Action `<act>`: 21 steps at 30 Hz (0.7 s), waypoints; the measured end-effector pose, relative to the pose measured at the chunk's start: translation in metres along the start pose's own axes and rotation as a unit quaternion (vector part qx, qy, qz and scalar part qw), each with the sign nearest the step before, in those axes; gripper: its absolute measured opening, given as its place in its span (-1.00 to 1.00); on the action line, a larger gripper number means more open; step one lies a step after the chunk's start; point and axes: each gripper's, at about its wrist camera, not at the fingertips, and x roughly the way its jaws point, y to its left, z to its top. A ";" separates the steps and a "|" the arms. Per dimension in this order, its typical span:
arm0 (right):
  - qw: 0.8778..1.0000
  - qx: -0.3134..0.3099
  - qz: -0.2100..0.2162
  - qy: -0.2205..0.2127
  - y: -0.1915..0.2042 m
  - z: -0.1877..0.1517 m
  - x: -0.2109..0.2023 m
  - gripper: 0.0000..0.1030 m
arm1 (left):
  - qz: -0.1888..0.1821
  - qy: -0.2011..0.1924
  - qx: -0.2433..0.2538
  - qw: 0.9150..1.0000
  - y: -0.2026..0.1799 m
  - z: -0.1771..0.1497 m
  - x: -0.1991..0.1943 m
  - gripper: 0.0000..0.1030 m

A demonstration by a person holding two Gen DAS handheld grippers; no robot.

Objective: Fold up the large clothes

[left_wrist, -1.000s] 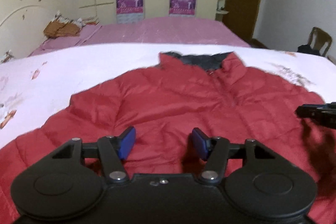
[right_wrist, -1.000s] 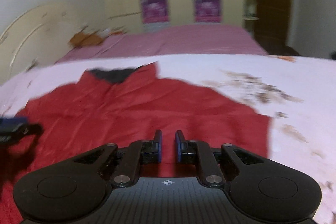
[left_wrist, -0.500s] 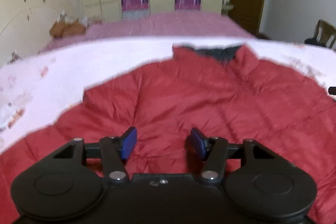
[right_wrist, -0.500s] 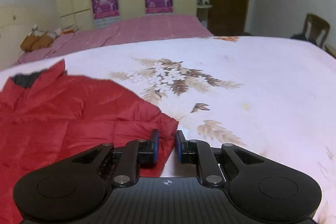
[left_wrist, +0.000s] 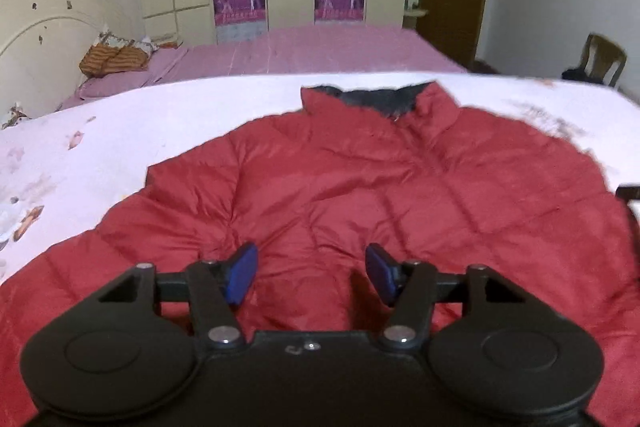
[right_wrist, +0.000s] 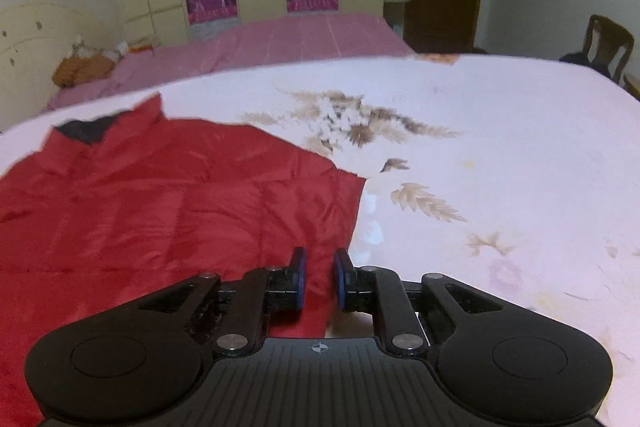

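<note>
A: Where is the red down jacket (left_wrist: 360,195) at this moment?

B: It lies flat on the white floral bedsheet (right_wrist: 500,147), front side up, the collar with its dark lining at 12 o'clock in the left wrist view. In the right wrist view it fills the side from 7 to 10 o'clock, and its edge runs down to the claw.

A: And the claws?

B: The left gripper (left_wrist: 312,269) is wide apart and holds nothing; it hangs above the middle of the jacket. The right gripper (right_wrist: 319,277) has its blue pads close together with a small gap. The red edge passes under this gap, but I cannot tell if the cloth is really pinched.

A: How do you think it will handle?

B: I judge it light but bulky. The quilted shell looks smooth and shiny, so it may slip between the pads, and the soft puffy filling will spring back after a fold. I would take it at a hem or a side edge, where the layers are thin, not on a thick padded square.
</note>
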 end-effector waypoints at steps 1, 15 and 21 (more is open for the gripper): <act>1.000 -0.003 0.001 -0.001 0.001 -0.003 -0.008 -0.73 | -0.003 -0.003 -0.002 1.000 -0.001 -0.003 -0.007 0.14; 1.000 -0.002 0.000 0.014 0.009 -0.034 -0.033 -0.72 | -0.003 0.019 -0.008 1.000 0.002 -0.026 -0.013 0.14; 0.999 -0.012 -0.013 0.035 0.014 -0.046 -0.025 -0.72 | 0.003 0.027 0.000 1.000 -0.001 -0.030 0.002 0.18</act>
